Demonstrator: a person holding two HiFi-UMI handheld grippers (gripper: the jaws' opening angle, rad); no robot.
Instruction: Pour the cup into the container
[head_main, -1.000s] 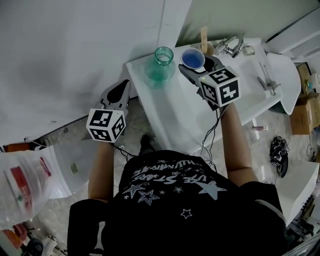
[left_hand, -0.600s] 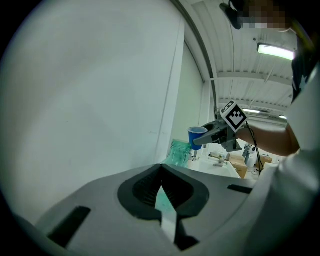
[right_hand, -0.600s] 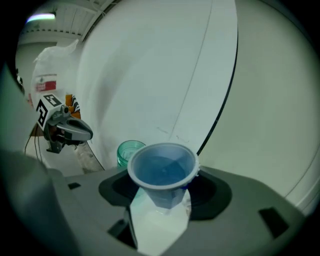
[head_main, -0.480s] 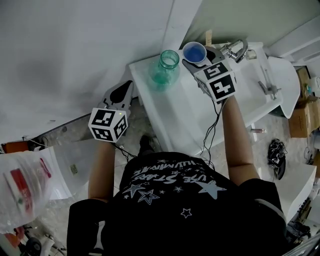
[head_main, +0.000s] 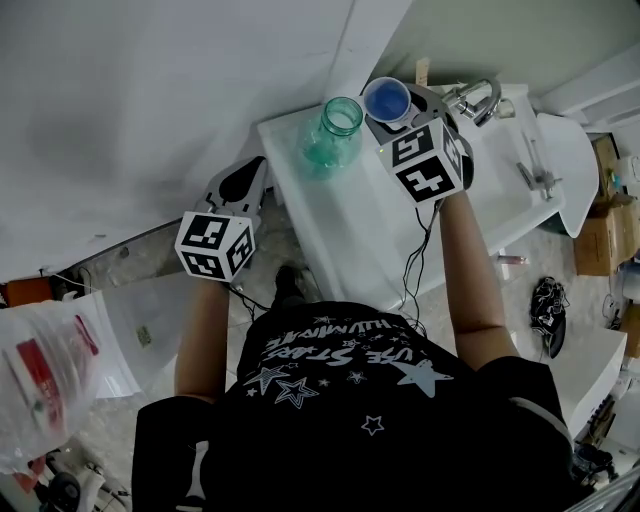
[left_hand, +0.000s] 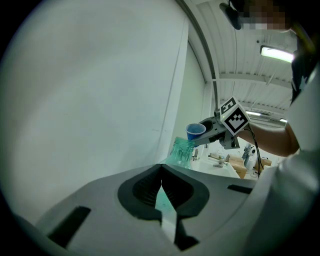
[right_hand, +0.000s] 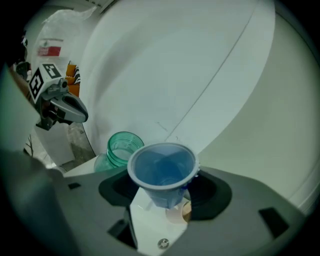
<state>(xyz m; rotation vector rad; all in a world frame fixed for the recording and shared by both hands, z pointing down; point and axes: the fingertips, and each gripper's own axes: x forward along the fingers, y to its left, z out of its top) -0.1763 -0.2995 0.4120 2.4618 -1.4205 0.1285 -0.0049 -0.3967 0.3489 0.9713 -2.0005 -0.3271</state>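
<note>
Pouring had not begun: the right gripper (head_main: 392, 112) clasped the blue cup (head_main: 386, 99) upright, just beside the green jar (head_main: 333, 133) at the frame's upper centre. The left gripper (head_main: 240, 186), jaws pressed together on nothing, hung centre left. The cup's contents were hard to make out.

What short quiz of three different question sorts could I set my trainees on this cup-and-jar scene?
1. True or false: the left tongs hold the cup.
2. Multiple choice: the green jar stands on A) the floor, B) the white table, C) a chair.
3. Fill in: the green jar has no ____ on.
Key: 1 false, the right tongs grip it; 2 B; 3 lid.
</note>
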